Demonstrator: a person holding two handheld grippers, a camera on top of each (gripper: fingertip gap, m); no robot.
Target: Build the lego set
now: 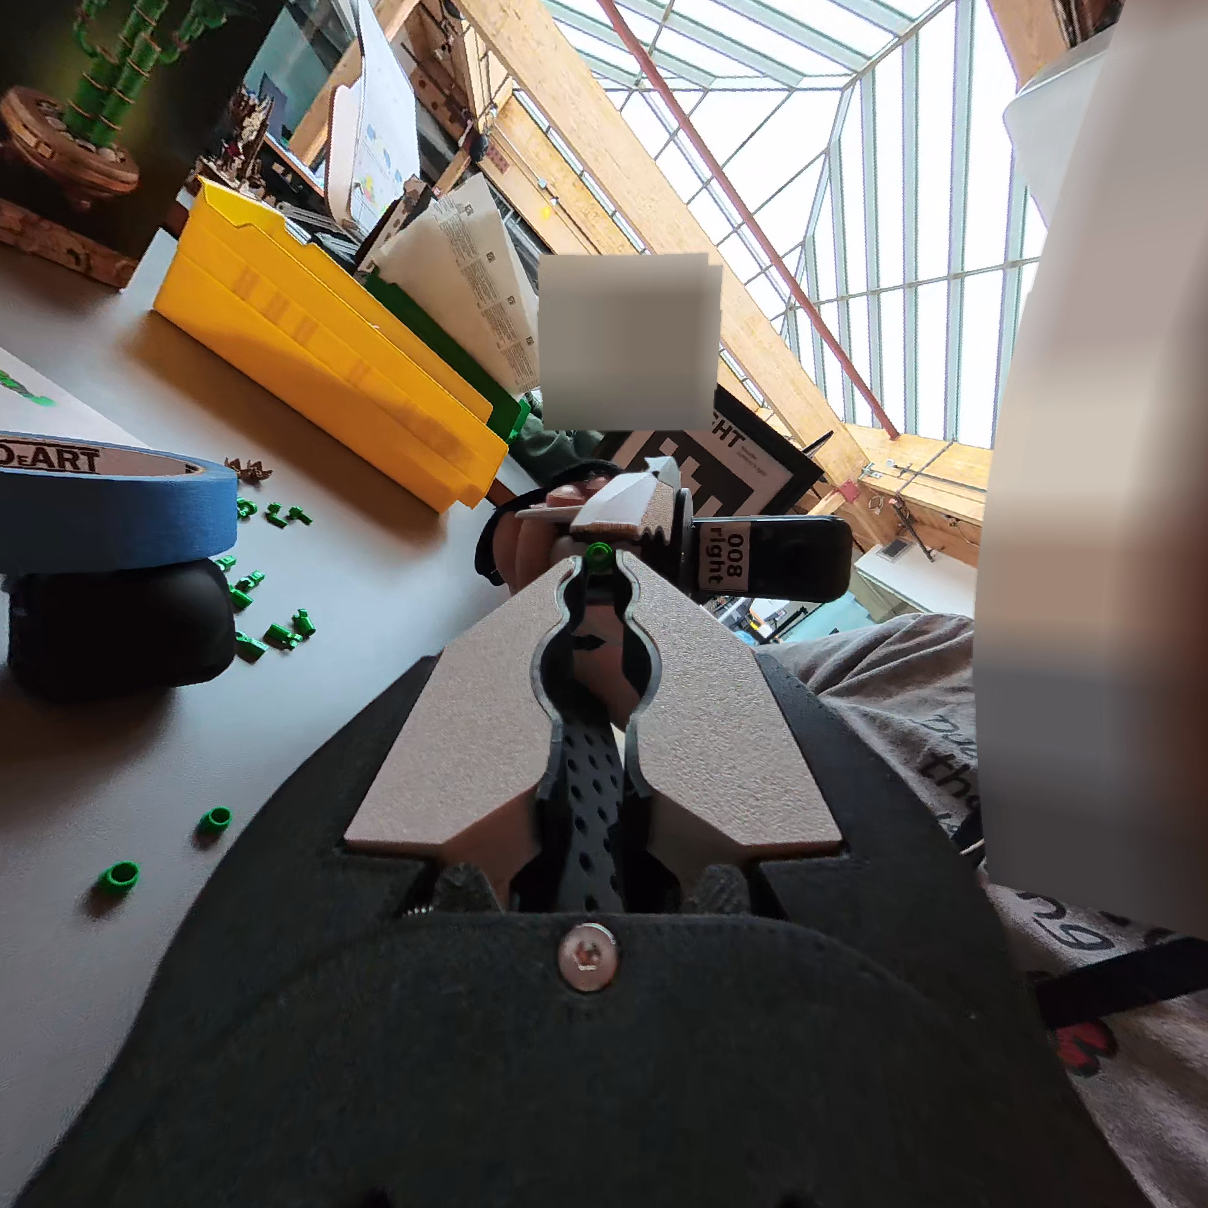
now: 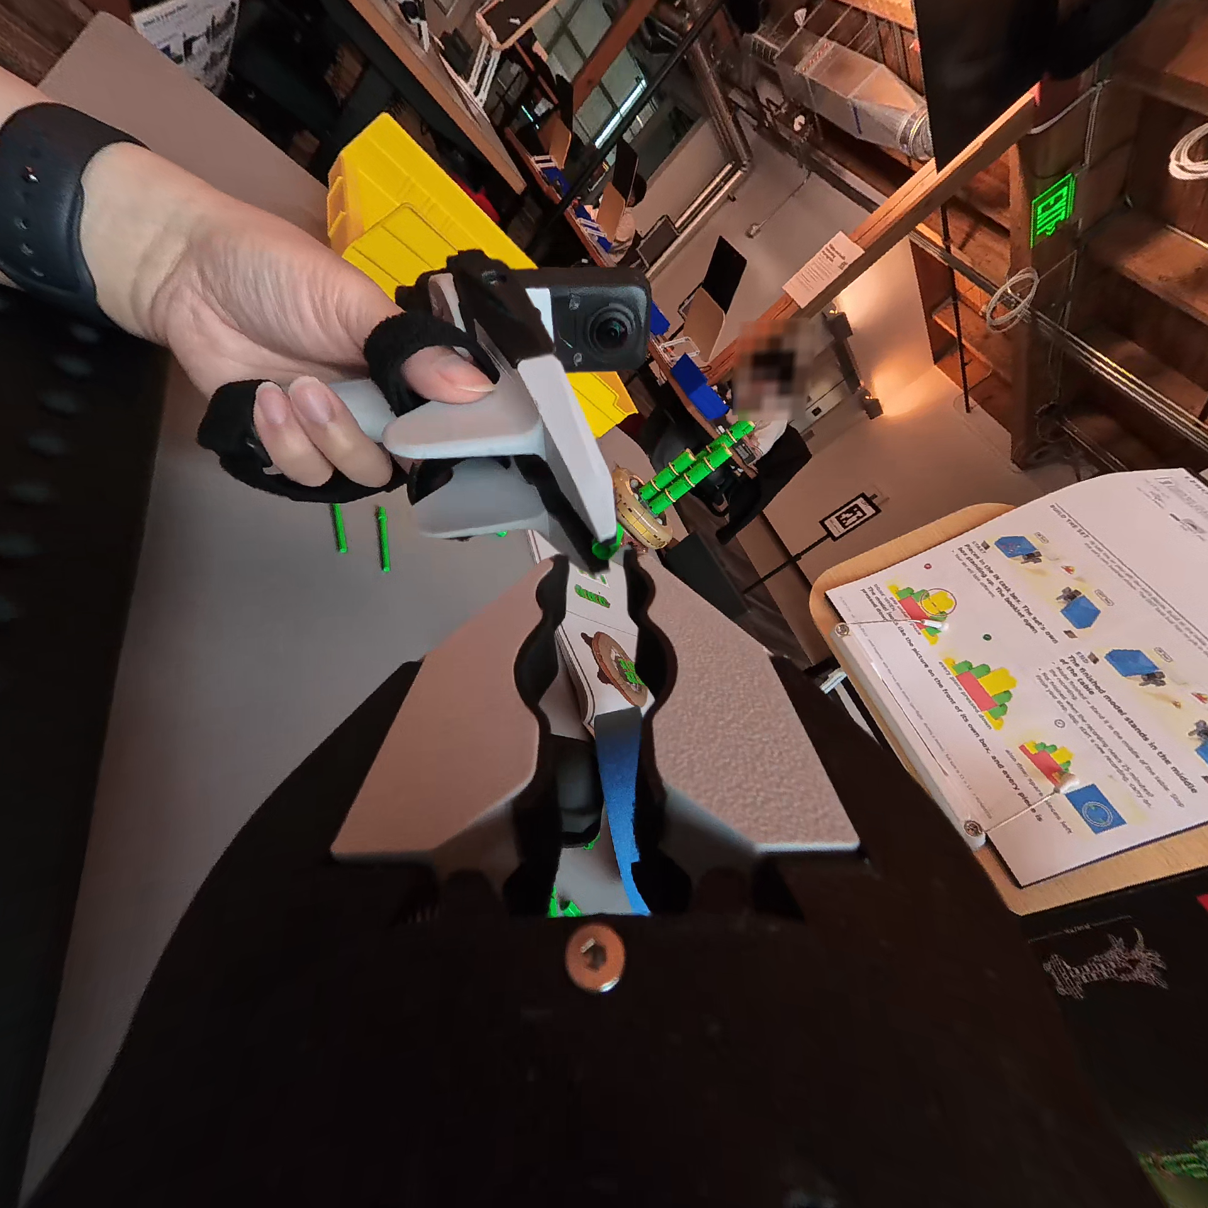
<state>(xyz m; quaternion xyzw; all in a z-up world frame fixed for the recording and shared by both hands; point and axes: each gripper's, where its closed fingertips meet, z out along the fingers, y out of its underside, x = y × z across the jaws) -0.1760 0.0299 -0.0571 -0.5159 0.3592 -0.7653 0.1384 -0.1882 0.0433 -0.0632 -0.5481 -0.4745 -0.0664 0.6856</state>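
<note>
My left gripper (image 1: 597,567) is shut on a small green round Lego piece (image 1: 598,555) and holds it up in the air. It also shows in the right wrist view (image 2: 603,542), held by a hand, with the green piece (image 2: 600,548) at its tip. My right gripper (image 2: 592,561) points at that piece from just below, its jaws a narrow gap apart with nothing seen between them. In the left wrist view it (image 1: 618,513) sits right behind the green piece. A part-built green bamboo model (image 2: 693,467) on a tan round base stands farther back.
Loose green pieces (image 1: 274,627) and two green rings (image 1: 214,819) lie on the grey table. A blue tape roll (image 1: 117,510) rests on a black object. A yellow bin (image 1: 327,353), two green rods (image 2: 384,539), the booklet (image 2: 604,654) and an instruction board (image 2: 1020,667) are near. Less than 4 cm separates the two grippers' tips.
</note>
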